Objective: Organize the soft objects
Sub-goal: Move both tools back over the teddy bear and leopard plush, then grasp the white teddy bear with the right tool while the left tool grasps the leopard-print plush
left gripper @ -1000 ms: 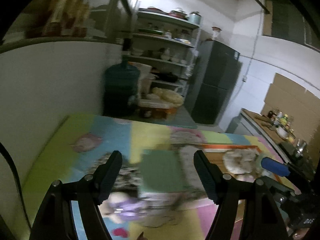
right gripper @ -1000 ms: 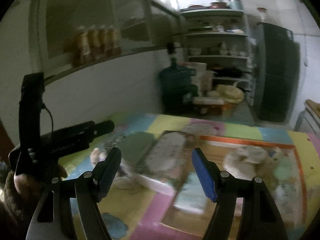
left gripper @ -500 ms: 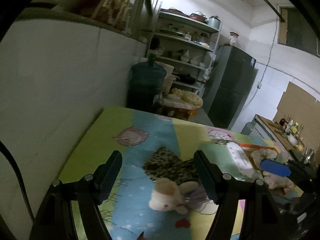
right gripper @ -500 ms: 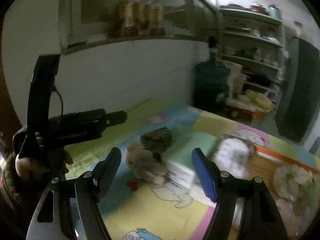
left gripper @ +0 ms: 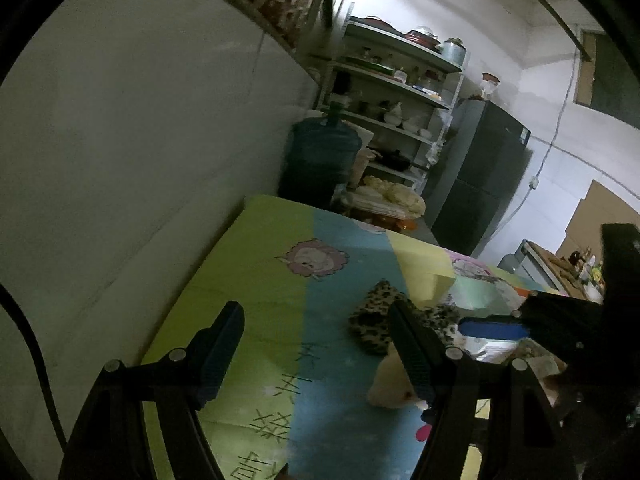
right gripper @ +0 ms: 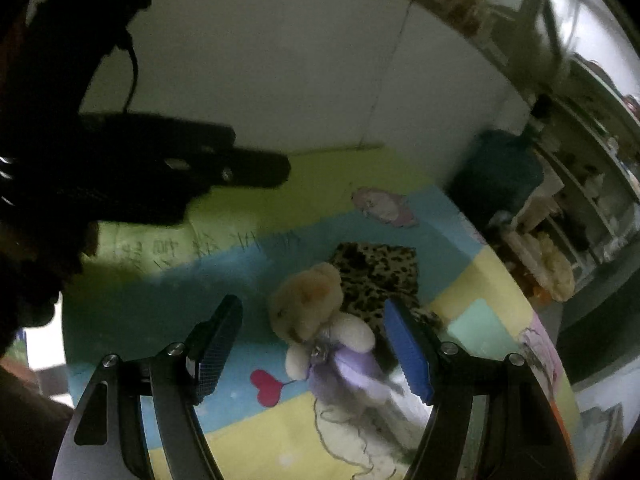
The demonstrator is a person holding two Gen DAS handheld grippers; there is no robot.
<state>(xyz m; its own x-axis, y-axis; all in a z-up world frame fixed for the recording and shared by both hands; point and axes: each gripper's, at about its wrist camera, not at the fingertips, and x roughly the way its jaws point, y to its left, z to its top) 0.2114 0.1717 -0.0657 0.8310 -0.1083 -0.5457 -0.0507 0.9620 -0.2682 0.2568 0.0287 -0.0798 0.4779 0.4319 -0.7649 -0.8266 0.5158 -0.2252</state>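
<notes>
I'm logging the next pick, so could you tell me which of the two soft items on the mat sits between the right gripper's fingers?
The cream teddy bear in the purple dress; the leopard-print cloth lies behind it, beyond the open right gripper.

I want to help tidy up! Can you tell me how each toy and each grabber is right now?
Teddy bear: lying on the mat, between the right tool's open jaws, not gripped.
Leopard-print cloth: lying crumpled on the mat behind the bear.
Right tool: open, empty.
Left tool: open, empty, above the mat.
</notes>
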